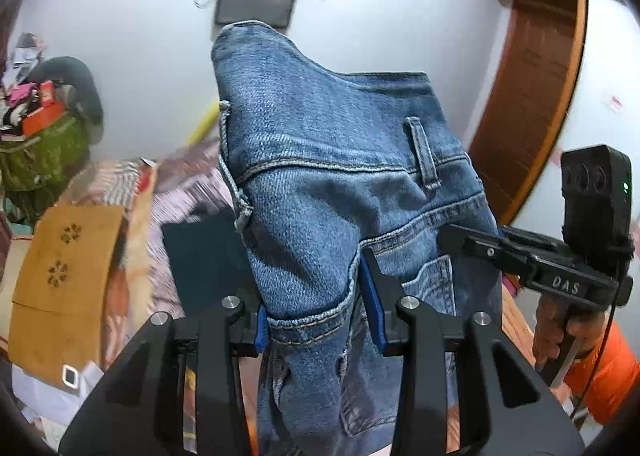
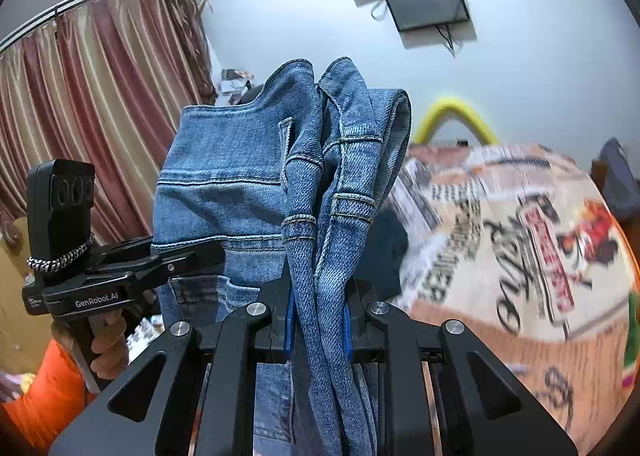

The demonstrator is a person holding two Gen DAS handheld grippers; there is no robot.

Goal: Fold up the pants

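The left gripper (image 1: pixel 316 320) has its jaws clamped on a bunched fold of the faded blue denim pants (image 1: pixel 340 176). The right gripper (image 2: pixel 318 320) has its jaws clamped on gathered denim, above a printed bedspread (image 2: pixel 500 216).

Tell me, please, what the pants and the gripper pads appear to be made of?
Pants: blue denim, faded and matte; a twill weave, tan double stitching and a belt loop show. Pads: blue, smooth and dull, likely rubber or soft plastic, though the look leaves that open; they sit on glossy black fingers, probably hard plastic, with round silver metal fasteners.
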